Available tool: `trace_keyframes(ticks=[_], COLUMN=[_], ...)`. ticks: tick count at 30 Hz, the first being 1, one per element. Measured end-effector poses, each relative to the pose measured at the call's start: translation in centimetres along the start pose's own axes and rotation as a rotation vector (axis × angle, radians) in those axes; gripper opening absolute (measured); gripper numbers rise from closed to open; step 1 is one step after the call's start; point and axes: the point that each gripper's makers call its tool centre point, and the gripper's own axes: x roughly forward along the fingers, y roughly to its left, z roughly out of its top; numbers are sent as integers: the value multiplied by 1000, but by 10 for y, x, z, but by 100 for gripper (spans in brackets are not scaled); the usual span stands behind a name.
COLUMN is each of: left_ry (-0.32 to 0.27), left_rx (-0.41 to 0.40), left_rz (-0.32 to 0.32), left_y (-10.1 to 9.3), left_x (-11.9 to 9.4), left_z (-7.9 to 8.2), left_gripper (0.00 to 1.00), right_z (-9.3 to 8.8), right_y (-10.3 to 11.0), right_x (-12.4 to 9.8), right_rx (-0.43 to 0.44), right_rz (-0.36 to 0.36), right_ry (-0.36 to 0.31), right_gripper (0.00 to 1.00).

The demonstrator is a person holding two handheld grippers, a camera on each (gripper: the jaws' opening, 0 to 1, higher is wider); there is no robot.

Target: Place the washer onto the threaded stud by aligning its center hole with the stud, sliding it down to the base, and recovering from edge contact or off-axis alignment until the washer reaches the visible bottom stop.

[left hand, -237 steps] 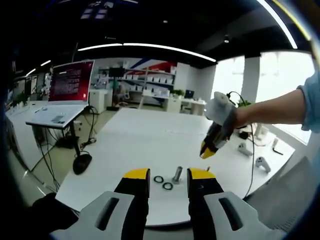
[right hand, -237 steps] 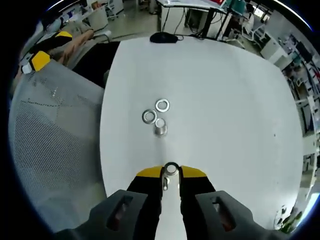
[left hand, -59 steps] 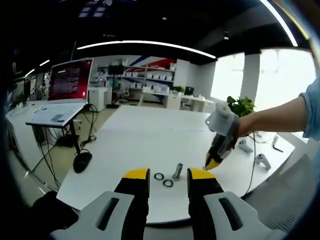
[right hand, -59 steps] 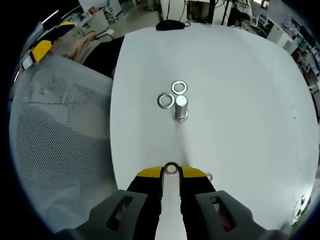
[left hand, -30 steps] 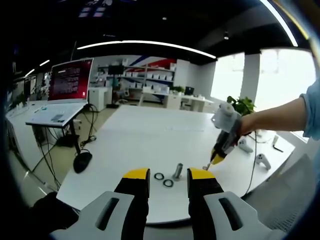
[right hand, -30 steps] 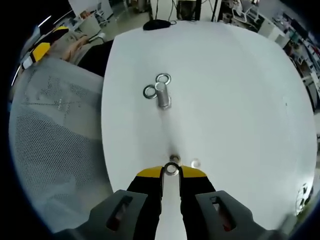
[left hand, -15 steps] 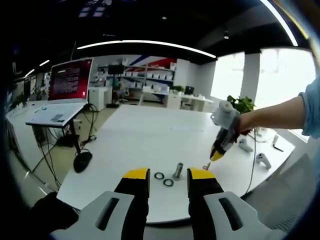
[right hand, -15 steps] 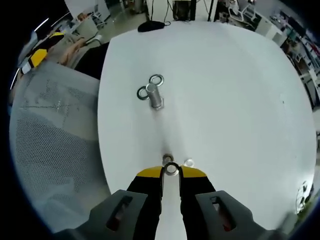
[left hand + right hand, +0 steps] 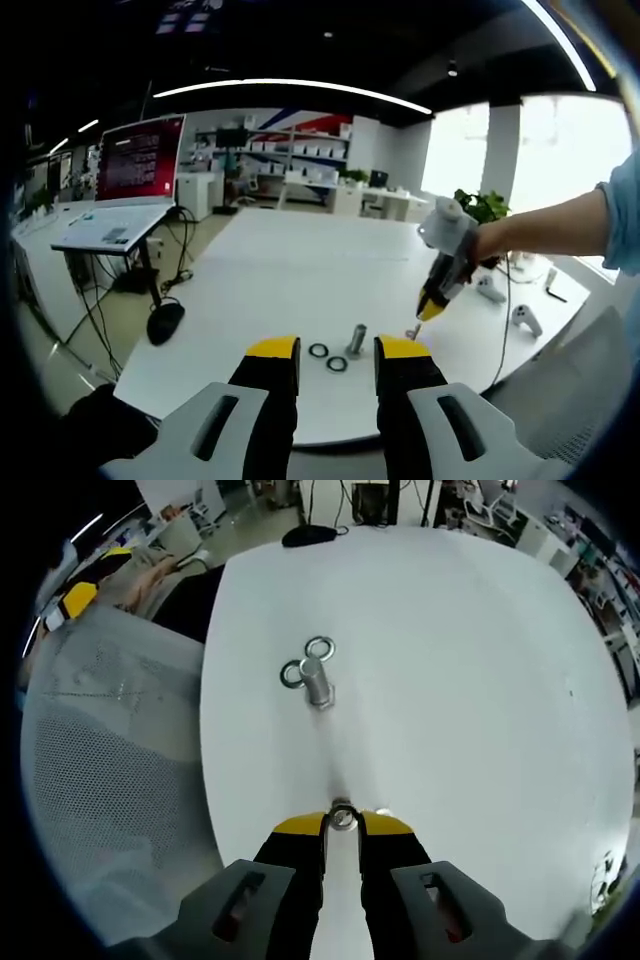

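right tongs [image 9: 342, 825] pinch a washer [image 9: 343, 816] edge-on; stud [image 9: 319, 687] upright; left tongs [image 9: 336, 350] parted, empty

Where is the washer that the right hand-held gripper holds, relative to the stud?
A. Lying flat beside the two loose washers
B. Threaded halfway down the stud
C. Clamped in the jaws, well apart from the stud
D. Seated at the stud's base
C: the washer sits between the right hand-held gripper tips, with bare table between it and the stud.

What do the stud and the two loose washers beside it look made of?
Stud: looks like bare metal, grey with a bright top face. Loose washers: likely plated steel, thin silvery rings with a light sheen. The table under them appears matte white.
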Motion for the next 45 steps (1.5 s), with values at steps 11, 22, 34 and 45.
trace_keyframes(ticks=[11, 22, 34, 45], left_ry=[-2, 0, -2, -7], left_rx=[-1, 0, -1, -4], left_rz=[-1, -1, -1, 0], left_y=[0, 0, 0, 0], left_x=[0, 0, 0, 0], left_z=[0, 0, 0, 1], left_gripper=[27, 27, 27, 27], right_z=[0, 1, -2, -2], right_y=[3, 2, 0, 1], right_x=[1, 3, 0, 3], right_rx=[-2, -9, -6, -6], right_rz=[4, 4, 0, 4], right_ry=[2, 11, 11, 19], right_gripper=[13, 13, 13, 13])
